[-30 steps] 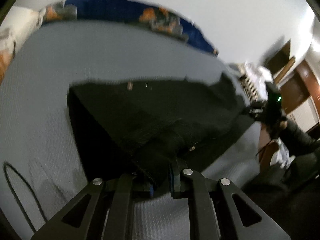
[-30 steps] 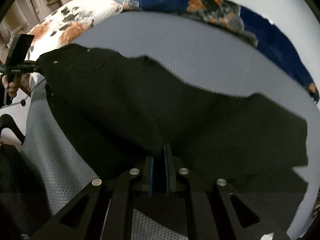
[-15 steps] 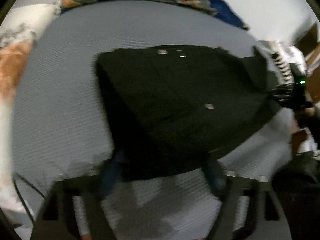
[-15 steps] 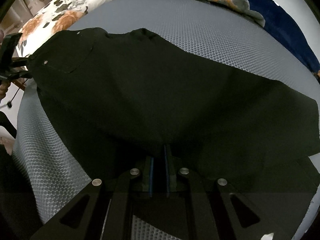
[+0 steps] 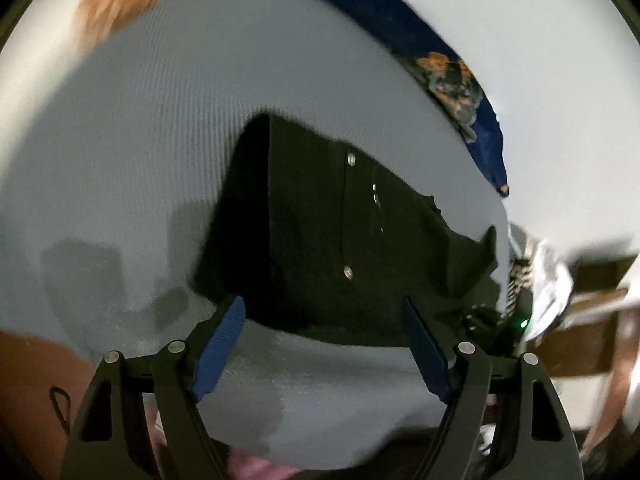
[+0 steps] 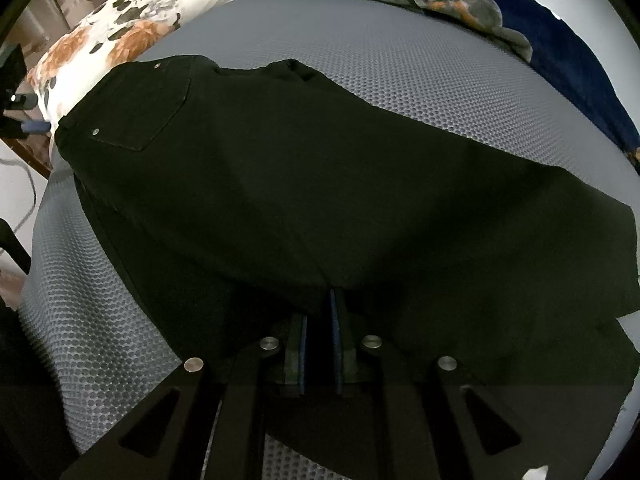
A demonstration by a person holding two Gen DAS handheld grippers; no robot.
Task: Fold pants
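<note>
On grey bed [image 6: 420, 80], left fingers [image 5: 224, 332] wide apart, right fingers [image 6: 340, 320] pinching black pants [image 6: 300, 184]

Both wrist cameras look steeply down, close, sharing the black pants [image 5: 340, 240].

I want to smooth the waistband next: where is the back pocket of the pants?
In the right wrist view, the back pocket sits upper left on the black pants, near the floral pillow.

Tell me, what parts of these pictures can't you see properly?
- Right wrist view: the pants run past the right edge, so the leg ends are cut off.
- Right wrist view: the right gripper covers the fabric it pinches.
- Left wrist view: the pillow is blurred; its pattern is unreadable.
</note>
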